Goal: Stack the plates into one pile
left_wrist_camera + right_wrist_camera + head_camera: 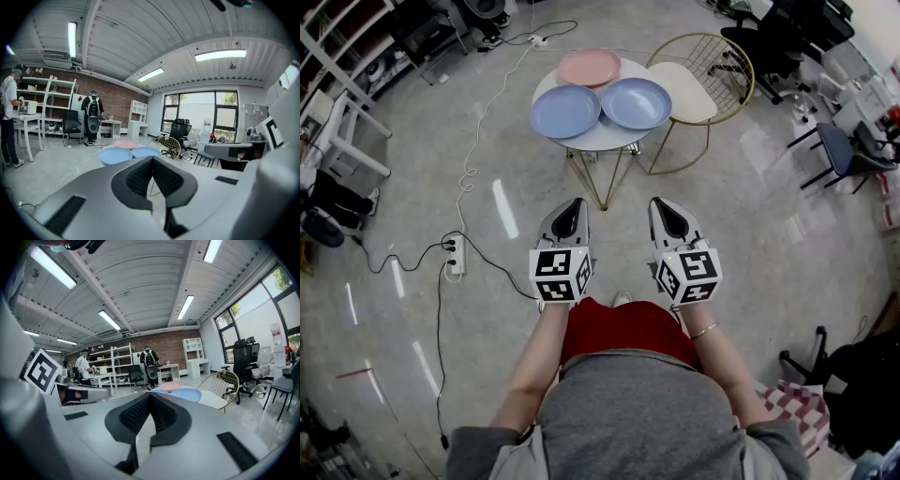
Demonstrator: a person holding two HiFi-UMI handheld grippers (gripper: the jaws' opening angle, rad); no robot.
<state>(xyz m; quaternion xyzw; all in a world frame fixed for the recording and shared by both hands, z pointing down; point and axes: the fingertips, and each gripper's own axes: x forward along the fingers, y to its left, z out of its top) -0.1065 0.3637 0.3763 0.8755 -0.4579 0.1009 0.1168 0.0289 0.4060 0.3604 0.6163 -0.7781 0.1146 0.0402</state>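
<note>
Three plates lie unstacked on the round table [602, 141]: pink plate [589, 67], left blue plate [565, 112], right blue plate [636, 102]; left gripper [571, 208] and right gripper [664, 206] are well apart from them, jaws closed, empty; advisable: approach, open, grip one rim level.

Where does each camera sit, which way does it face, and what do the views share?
Head view: on the head, steeply down at table and plates; shows left tongs, right tongs, forearms.
Left gripper view: on left tongs, facing the plates; shows them shut.
Right gripper view: same, on right tongs.
All share the plates.
</note>
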